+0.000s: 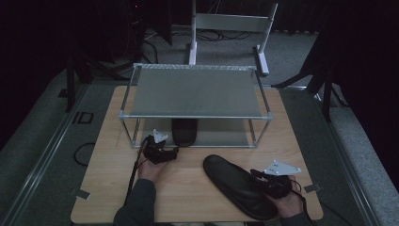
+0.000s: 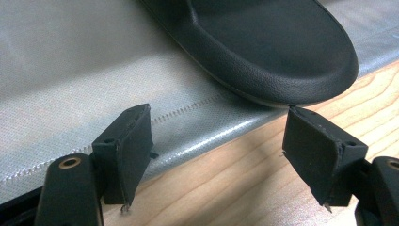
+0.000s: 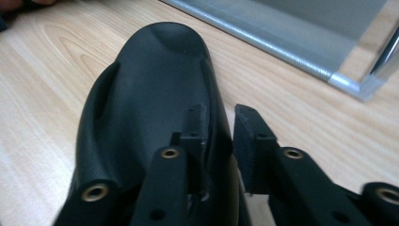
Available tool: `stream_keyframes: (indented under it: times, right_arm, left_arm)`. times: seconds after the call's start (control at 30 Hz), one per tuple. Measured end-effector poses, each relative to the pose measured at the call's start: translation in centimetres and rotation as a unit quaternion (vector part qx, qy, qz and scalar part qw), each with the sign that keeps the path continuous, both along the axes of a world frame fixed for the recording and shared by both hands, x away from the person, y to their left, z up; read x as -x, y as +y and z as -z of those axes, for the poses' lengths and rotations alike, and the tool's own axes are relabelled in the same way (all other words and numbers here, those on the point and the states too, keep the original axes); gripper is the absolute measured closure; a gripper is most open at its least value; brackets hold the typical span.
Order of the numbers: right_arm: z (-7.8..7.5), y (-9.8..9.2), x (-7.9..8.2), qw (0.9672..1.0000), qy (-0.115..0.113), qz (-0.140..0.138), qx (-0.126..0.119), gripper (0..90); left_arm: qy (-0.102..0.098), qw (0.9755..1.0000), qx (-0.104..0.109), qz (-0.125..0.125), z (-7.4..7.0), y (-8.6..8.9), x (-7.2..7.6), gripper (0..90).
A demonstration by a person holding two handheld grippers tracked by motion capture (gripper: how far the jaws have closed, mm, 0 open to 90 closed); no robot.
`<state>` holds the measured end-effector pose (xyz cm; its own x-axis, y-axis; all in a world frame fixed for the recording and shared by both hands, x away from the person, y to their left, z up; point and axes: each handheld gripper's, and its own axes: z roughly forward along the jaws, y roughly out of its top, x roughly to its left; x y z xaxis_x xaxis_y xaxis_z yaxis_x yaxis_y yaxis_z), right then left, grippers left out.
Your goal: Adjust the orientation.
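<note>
One black slipper lies on the lower shelf of a metal rack. In the left gripper view its rounded end reaches over the grey shelf's front edge. My left gripper sits just in front of it, open, with nothing between the fingers. A second black slipper lies on the wooden table at the front right. My right gripper is shut on its side rim, one finger inside the slipper and one outside.
The rack takes up the back half of the table, its lower shelf edge close beyond the held slipper. A white stand and dark tripod legs are on the floor behind. A cable trails from the left gripper.
</note>
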<state>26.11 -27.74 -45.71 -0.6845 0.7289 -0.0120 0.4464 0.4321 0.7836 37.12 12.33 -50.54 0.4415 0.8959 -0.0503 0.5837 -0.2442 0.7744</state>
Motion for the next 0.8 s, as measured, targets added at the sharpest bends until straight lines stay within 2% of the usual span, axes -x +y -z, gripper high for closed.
stream_keyframes:
  times: [0.1, 0.2, 0.3, 0.33, 0.37, 0.47, 0.53, 0.67, 0.8]
  right_arm:
    - [-0.2, 0.8, -0.8, 0.9996, -0.013, -0.010, 0.024, 78.3]
    - [-0.2, 1.6, -2.2, 0.9988, -0.019, -0.033, 0.032, 78.6]
    - [-0.3, 2.7, -3.4, 0.9968, -0.023, -0.063, 0.043, 78.6]
    - [-0.4, 3.6, -4.2, 0.9954, -0.025, -0.079, 0.047, 78.5]
    - [-0.4, 3.6, -4.2, 0.9954, -0.025, -0.079, 0.047, 78.5]
    - [-0.4, 5.2, -5.3, 0.9940, -0.023, -0.096, 0.046, 77.5]
    - [-0.4, 5.5, -5.4, 0.9941, -0.023, -0.096, 0.045, 76.9]
    - [-0.8, 5.6, -4.7, 0.9949, -0.035, -0.085, 0.040, 60.5]
    - [-1.5, 4.1, -3.0, 0.9962, -0.047, -0.071, 0.019, 49.4]
  left_arm:
    - [0.000, 1.0000, 0.000, 0.000, 0.0, 0.0, 0.0, 25.4]
    - [0.000, 1.0000, 0.000, 0.000, 0.0, 0.0, 0.0, 25.4]
    - [0.000, 1.0000, 0.000, 0.000, 0.0, 0.0, 0.0, 25.4]
    - [0.000, 1.0000, 0.000, 0.000, 0.0, 0.0, 0.0, 25.4]
    - [0.000, 1.0000, 0.000, 0.000, 0.0, 0.0, 0.0, 25.4]
    - [0.000, 1.0000, 0.000, 0.000, 0.0, 0.0, 0.0, 25.4]
    - [0.000, 1.0000, 0.001, 0.000, 0.0, 0.0, 0.0, 25.4]
    - [0.000, 1.0000, 0.001, 0.000, 0.0, 0.0, 0.0, 25.4]
    - [0.000, 1.0000, 0.000, 0.000, 0.0, 0.0, 0.0, 25.4]
